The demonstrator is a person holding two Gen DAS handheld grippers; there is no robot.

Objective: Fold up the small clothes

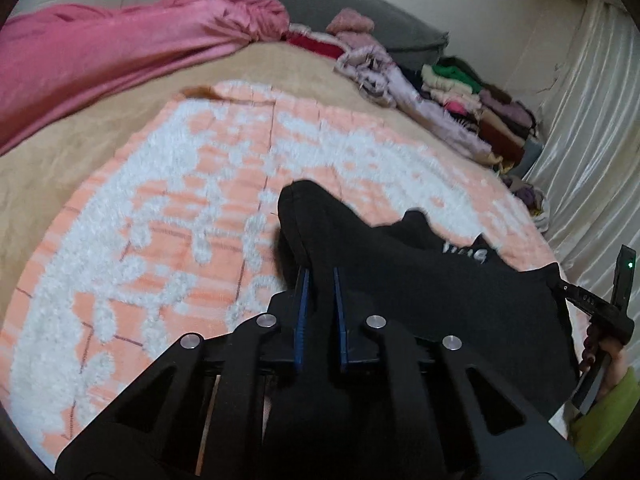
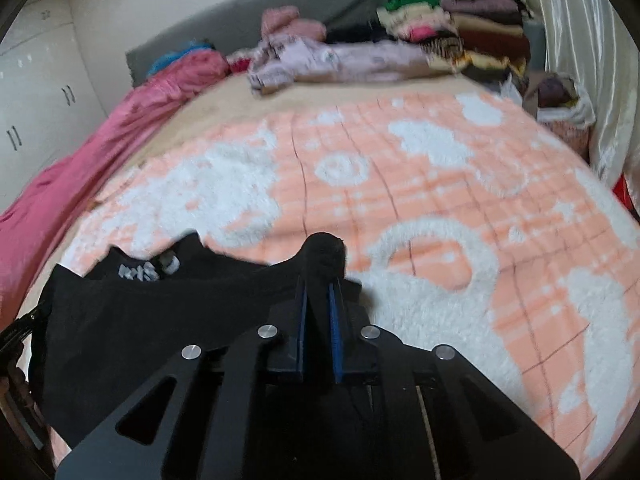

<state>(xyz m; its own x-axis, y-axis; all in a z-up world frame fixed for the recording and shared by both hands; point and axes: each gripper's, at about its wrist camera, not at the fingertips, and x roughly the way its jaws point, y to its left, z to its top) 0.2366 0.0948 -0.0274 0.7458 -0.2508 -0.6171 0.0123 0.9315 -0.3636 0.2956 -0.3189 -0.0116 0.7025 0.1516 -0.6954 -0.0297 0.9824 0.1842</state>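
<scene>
Black garment [image 1: 420, 280], small with white lettering near the collar, is stretched between both grippers over the near edge of the peach-and-white fleece blanket [image 1: 180, 200]. My read is that it's held by two opposite corners so it hangs flat and square before being laid down for the first fold. The lettering side faces the far end of the bed.

Left gripper [image 1: 320, 280]: blue pads nearly together, with a thick wad of black fabric pinched between them and bunching up past the tips. Clamped on the garment.

Right gripper [image 2: 320, 296]: same picture. Narrow gap, filled with a rolled knob of black cloth sticking out beyond the tips. Also clamped on the garment. It also shows at the right edge of the left wrist view, with the person's hand and a yellow-green sleeve [image 1: 612, 408] behind it.

Both frames are motion-blurred, so whether the lower hem touches the blanket I can't tell.

Surroundings explain the staging: the centre of the blanket is left as working area. A pink quilt [image 1: 120, 48] is pushed along the far left. A lilac garment [image 2: 340, 60] lies loose at the far end. A stack of folded clothes [image 2: 460, 28] sits in the far right corner by the curtain [image 1: 592, 120], well apart from the garment.
</scene>
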